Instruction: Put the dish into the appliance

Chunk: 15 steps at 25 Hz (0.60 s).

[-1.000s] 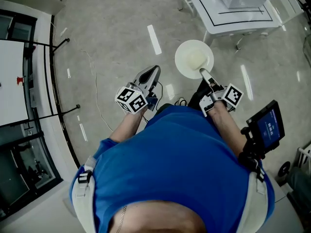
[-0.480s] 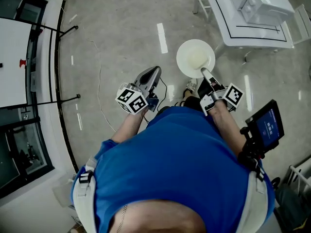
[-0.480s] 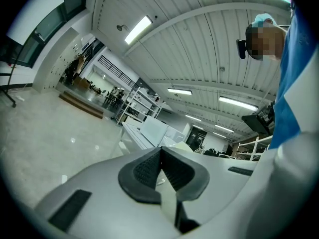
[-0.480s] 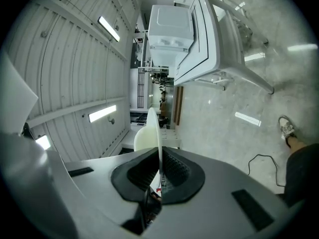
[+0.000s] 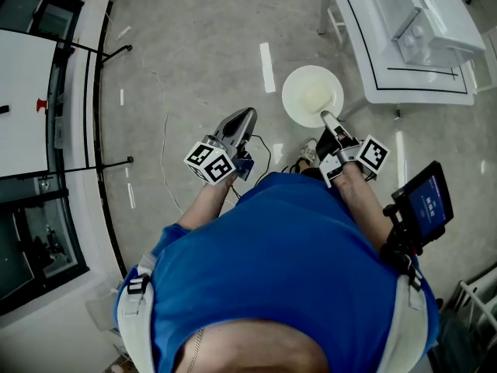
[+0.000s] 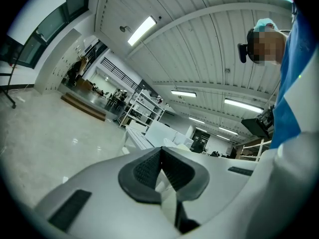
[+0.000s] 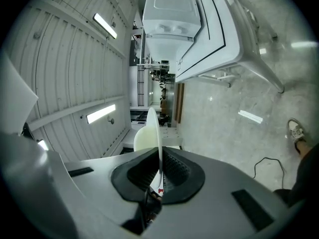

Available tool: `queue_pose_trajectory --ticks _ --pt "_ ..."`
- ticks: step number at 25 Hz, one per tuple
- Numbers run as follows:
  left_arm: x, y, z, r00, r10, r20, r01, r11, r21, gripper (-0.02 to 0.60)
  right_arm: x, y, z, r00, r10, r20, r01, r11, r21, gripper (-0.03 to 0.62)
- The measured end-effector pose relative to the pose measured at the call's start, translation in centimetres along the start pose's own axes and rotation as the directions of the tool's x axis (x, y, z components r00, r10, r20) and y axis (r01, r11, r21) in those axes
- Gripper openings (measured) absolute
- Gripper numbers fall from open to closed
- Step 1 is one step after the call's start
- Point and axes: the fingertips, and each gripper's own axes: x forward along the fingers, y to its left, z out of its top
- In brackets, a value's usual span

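A round white dish (image 5: 312, 95) hangs level over the floor in the head view, and my right gripper (image 5: 327, 118) is shut on its near rim. In the right gripper view the dish (image 7: 151, 133) is seen edge-on, pinched between the dark pads (image 7: 174, 171). A white box-shaped appliance (image 5: 435, 18) stands on a white table (image 5: 365, 45) at the upper right; the same appliance (image 7: 172, 21) shows in the right gripper view on the table (image 7: 224, 39). My left gripper (image 5: 242, 117) is shut and empty, held out left of the dish. Its pads (image 6: 172, 173) meet in the left gripper view (image 6: 160, 158).
A black cable (image 5: 264, 150) lies on the grey floor. A black stand's rails (image 5: 101, 76) run along the left. A small screen (image 5: 425, 202) is mounted by my right arm. A shoe (image 7: 297, 133) shows on the floor. Shelving (image 6: 142, 106) stands far off.
The view has shifted: the table and appliance have slid to the right and nearer. The dish stays pinched in my right gripper, and both grippers hold their places before me.
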Motion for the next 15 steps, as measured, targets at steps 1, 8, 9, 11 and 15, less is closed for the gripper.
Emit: queue_pose_trajectory --ticks 1,8,9,11,15 --pt "0.1 0.3 0.3 1.0 0.005 0.0 -0.005 1.0 -0.002 0.008 0.3 0.1 0.1 1.0 -0.002 -0.001 0.002 1.0 0.003 0.012" --pt "8.9 7.5 3.4 0.998 0.06 0.001 -0.06 0.998 -0.002 0.008 9.6 -2.0 7.6 0.999 -0.005 -0.048 0.006 1.0 0.015 0.012" --pt "9.9 8.3 3.0 0.998 0.066 -0.005 -0.066 0.998 0.002 0.008 10.4 -2.8 8.3 0.999 -0.001 -0.051 0.002 1.0 0.019 0.012" --pt "12.9 10.7 2.9 0.997 0.078 -0.017 -0.078 0.997 0.009 0.008 13.1 -4.4 10.7 0.998 0.003 -0.06 -0.001 1.0 0.03 0.012" --pt "15.2 11.9 6.2 0.997 0.07 -0.023 -0.07 0.997 0.024 0.008 15.5 -3.0 12.5 0.999 -0.012 -0.053 0.014 1.0 0.025 0.012"
